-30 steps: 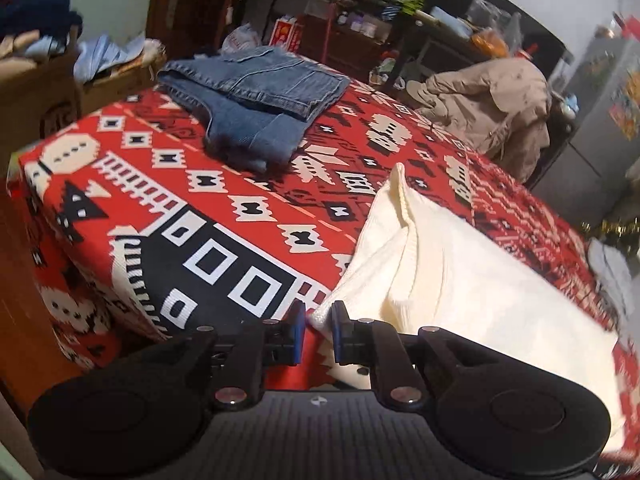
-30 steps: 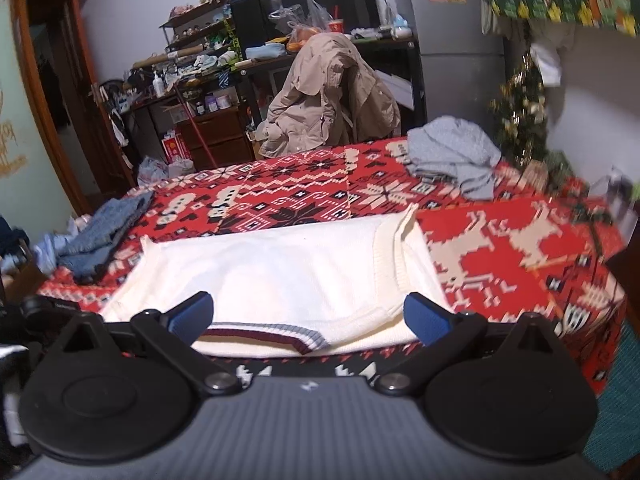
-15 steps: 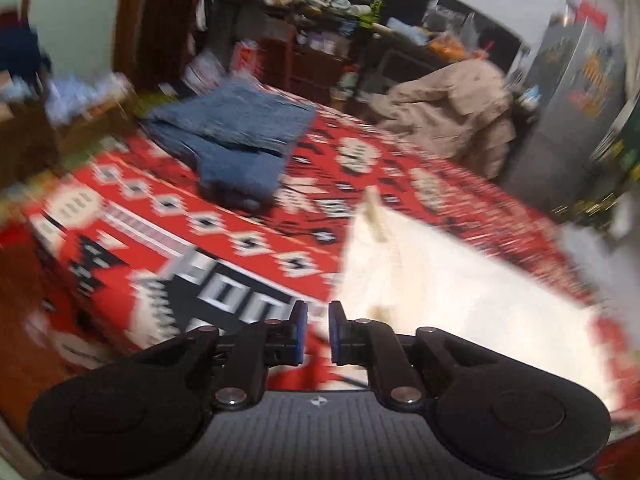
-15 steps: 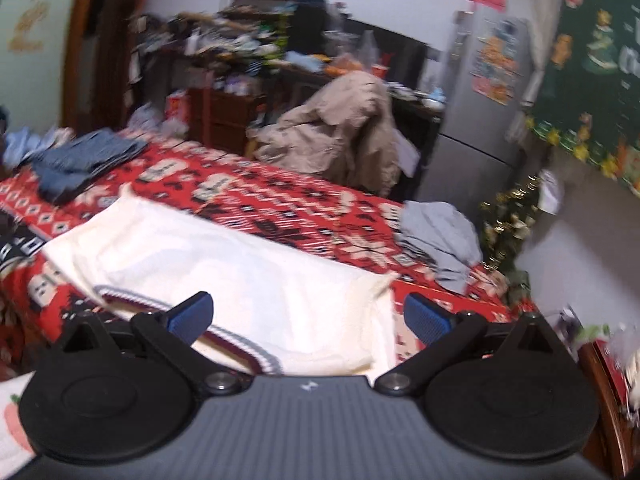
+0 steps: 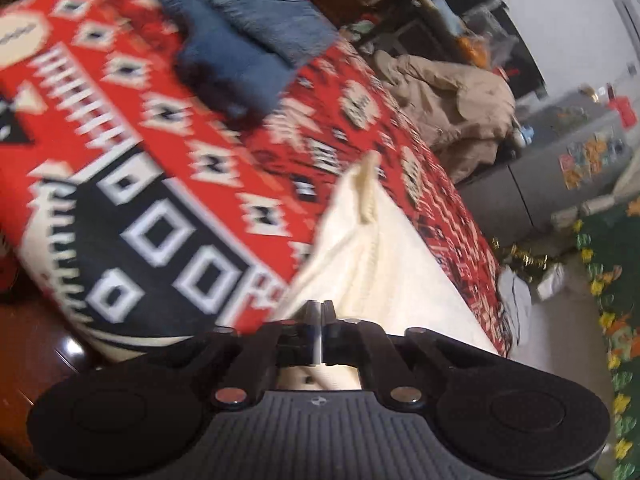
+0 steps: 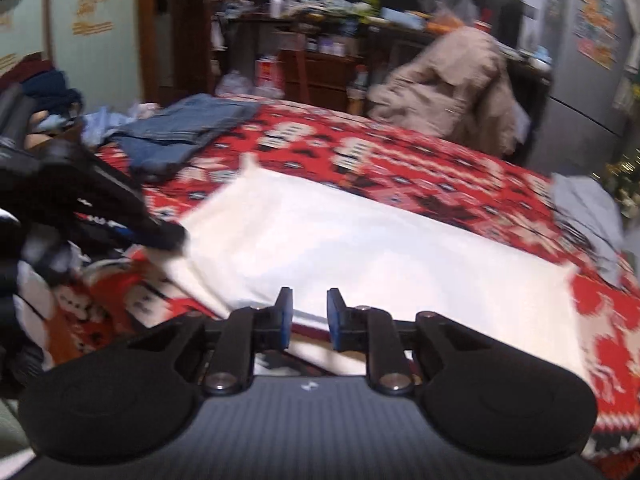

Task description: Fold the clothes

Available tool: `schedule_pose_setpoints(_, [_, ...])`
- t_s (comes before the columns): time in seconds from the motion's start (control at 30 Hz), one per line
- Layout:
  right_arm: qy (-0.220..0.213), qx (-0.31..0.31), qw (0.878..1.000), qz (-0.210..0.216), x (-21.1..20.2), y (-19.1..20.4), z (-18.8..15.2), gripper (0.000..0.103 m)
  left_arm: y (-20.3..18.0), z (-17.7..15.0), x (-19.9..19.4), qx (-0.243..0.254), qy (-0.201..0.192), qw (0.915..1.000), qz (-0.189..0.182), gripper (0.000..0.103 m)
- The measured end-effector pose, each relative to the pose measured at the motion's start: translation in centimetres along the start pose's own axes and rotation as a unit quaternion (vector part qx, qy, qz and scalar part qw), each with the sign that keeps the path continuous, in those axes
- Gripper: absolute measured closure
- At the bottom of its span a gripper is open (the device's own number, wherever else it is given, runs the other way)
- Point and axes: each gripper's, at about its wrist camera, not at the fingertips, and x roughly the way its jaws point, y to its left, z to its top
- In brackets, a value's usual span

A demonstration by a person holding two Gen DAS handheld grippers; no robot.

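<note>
Left gripper [image 5: 320, 320] clamped on the cream sweater [image 5: 380, 280] corner; right gripper [image 6: 308, 316] jaws closing over its hem, so grab deep.

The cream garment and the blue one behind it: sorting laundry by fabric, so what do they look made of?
Cream garment: probably a soft matte knit; a ribbed, cable-like seam runs along its edge. Blue folded garment: likely denim, with faded blue tone, stitched seams and a thick fold. Motion blur leaves both uncertain.

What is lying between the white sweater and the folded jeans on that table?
Nothing lies there. Between the white sweater and the folded jeans only the red patterned cloth shows, bare. The right wrist view shows it best.
</note>
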Motion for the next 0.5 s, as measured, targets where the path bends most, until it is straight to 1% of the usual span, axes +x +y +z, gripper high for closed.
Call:
schedule_pose_setpoints(0.07, [0.0,-0.003,1.0,0.027,1.3,1.6,0.6,0.083,1.4,0.0,-0.5,-0.029,-0.003,0.9994,-0.019,0.1])
schedule_pose_setpoints(0.1, [0.001,-0.007,0.999,0.037,2.0,2.4,0.8,0.083,1.6,-0.2,-0.6,-0.034,-0.005,0.9991,-0.023,0.1])
schedule_pose_setpoints(0.23, [0.014,-0.016,0.998,0.06,5.2,4.8,1.7,0.083,1.0,-0.5,-0.6,-0.024,-0.008,0.9995,-0.019,0.1])
schedule_pose_setpoints(0.33, [0.021,-0.017,0.997,0.07,7.2,6.0,2.4,0.085,1.3,-0.4,-0.6,-0.031,-0.006,0.9992,-0.024,0.1])
schedule_pose_setpoints(0.4, [0.023,-0.02,0.997,0.076,8.1,6.7,2.7,0.087,1.9,-0.3,-0.8,-0.039,-0.004,0.9987,-0.033,0.1])
schedule_pose_setpoints(0.5, [0.031,-0.034,0.996,0.082,8.9,7.5,2.3,0.088,2.3,-0.2,-0.9,-0.036,-0.004,0.9987,-0.036,0.1])
